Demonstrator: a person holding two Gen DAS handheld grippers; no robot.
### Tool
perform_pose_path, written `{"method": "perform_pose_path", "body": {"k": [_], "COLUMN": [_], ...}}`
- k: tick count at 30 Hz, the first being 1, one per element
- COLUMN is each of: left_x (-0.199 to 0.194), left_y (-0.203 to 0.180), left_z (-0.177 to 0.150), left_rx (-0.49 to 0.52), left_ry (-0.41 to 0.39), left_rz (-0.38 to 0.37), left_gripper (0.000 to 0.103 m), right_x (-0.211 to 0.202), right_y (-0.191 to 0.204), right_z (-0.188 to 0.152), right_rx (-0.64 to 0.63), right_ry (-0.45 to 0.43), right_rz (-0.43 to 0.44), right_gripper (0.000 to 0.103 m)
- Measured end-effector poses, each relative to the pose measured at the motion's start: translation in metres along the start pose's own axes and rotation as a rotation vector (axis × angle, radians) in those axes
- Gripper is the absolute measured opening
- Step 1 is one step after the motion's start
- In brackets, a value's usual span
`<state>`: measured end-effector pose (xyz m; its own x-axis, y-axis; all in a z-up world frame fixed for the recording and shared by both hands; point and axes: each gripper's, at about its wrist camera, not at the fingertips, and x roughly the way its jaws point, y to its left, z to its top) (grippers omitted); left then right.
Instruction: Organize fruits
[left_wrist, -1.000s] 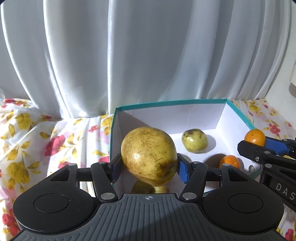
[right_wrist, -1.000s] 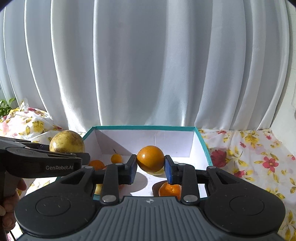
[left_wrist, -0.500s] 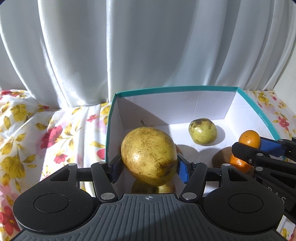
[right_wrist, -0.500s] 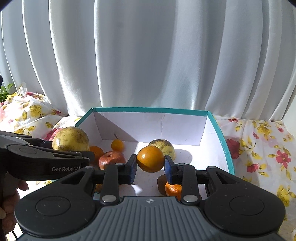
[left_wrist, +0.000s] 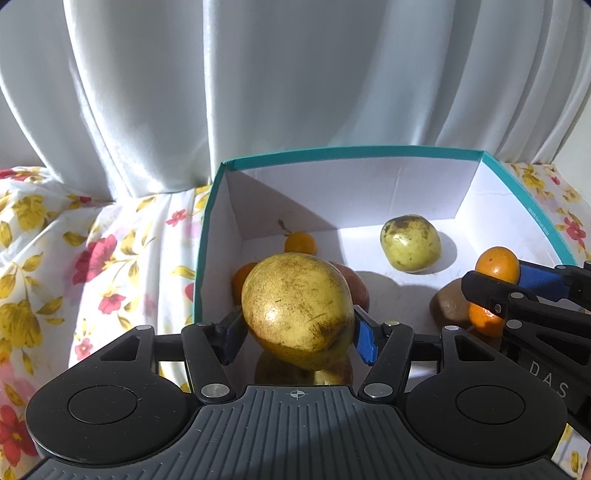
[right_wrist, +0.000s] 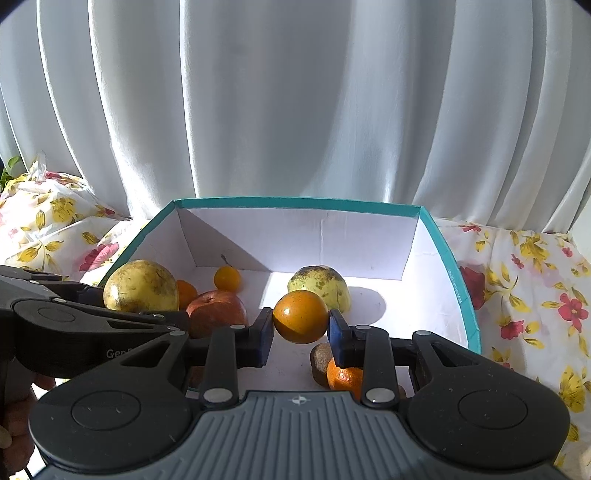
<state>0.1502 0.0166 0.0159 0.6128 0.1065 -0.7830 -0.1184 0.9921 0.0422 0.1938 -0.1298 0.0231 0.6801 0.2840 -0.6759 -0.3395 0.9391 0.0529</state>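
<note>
My left gripper (left_wrist: 297, 328) is shut on a large yellow speckled fruit (left_wrist: 297, 310), held over the near left part of a teal-rimmed white box (left_wrist: 351, 153). It also shows in the right wrist view (right_wrist: 140, 286). My right gripper (right_wrist: 300, 328) is shut on a small orange (right_wrist: 300, 315), held over the box's front middle; the orange also shows in the left wrist view (left_wrist: 496, 264). Inside the box lie a yellow-green fruit (left_wrist: 410, 242), a tiny orange fruit (left_wrist: 300, 243), a red apple (right_wrist: 216, 312), a tangerine (right_wrist: 343, 376) and a brown fruit (right_wrist: 319, 360).
The box (right_wrist: 295, 203) stands on a floral cloth (left_wrist: 92, 258) in front of a white curtain (left_wrist: 295, 74). The cloth continues to the right of the box (right_wrist: 535, 288). A hand holding the left gripper shows at the lower left of the right wrist view (right_wrist: 18, 424).
Both grippers have moved forward and lower over the box with their fruits still held. More of the box floor and the fruits in it now show.
</note>
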Motion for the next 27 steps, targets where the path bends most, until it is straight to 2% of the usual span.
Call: {"method": "perform_pose_path", "body": {"k": [3,5,6,7,8,9,10,12,14,20,23,27], "left_x": [0.004,0.000,-0.003,-0.007,-0.010,-0.013,-0.016,-0.021,-0.026,-0.038,-0.043,-0.052], "left_y": [0.000,0.001,0.001,0.000,0.000,0.000,0.001,0.002,0.001,-0.010,-0.012,-0.008], "left_z": [0.000,0.000,0.000,0.000,0.001,0.001,0.001,0.001,-0.001,-0.012,-0.019,-0.023], "left_rx": [-0.001,-0.001,0.004,0.009,0.014,0.018,0.019,0.015,0.025,0.075,0.071,0.038], "left_ry": [0.016,-0.012,-0.032,-0.049,-0.066,-0.080,-0.087,-0.085,-0.078,-0.046,-0.031,-0.041], "left_rz": [-0.004,-0.005,0.004,0.019,0.031,0.037,0.038,0.024,0.011,0.025,0.016,0.044], "left_gripper": [0.065,0.067,0.074,0.078,0.082,0.083,0.083,0.086,0.087,0.088,0.090,0.096], "right_x": [0.003,0.003,0.002,0.000,-0.003,-0.005,-0.009,-0.016,-0.022,-0.035,-0.038,-0.046], "right_y": [0.000,0.000,-0.001,-0.001,-0.001,-0.001,-0.002,-0.005,-0.008,-0.016,-0.020,-0.023], "right_z": [0.000,0.000,0.000,0.000,0.001,0.001,0.000,0.000,-0.002,-0.010,-0.016,-0.022], "right_rx": [-0.004,0.000,0.000,-0.001,-0.002,-0.003,-0.001,0.015,0.030,0.112,0.130,0.134], "right_ry": [0.007,0.006,0.005,-0.002,-0.013,-0.025,-0.034,-0.042,-0.047,0.037,0.108,0.131], "right_rz": [-0.005,-0.013,-0.019,-0.029,-0.045,-0.059,-0.066,-0.080,-0.102,-0.116,-0.101,-0.096], "right_gripper": [0.031,0.034,0.045,0.051,0.063,0.070,0.072,0.090,0.101,0.103,0.103,0.103]}}
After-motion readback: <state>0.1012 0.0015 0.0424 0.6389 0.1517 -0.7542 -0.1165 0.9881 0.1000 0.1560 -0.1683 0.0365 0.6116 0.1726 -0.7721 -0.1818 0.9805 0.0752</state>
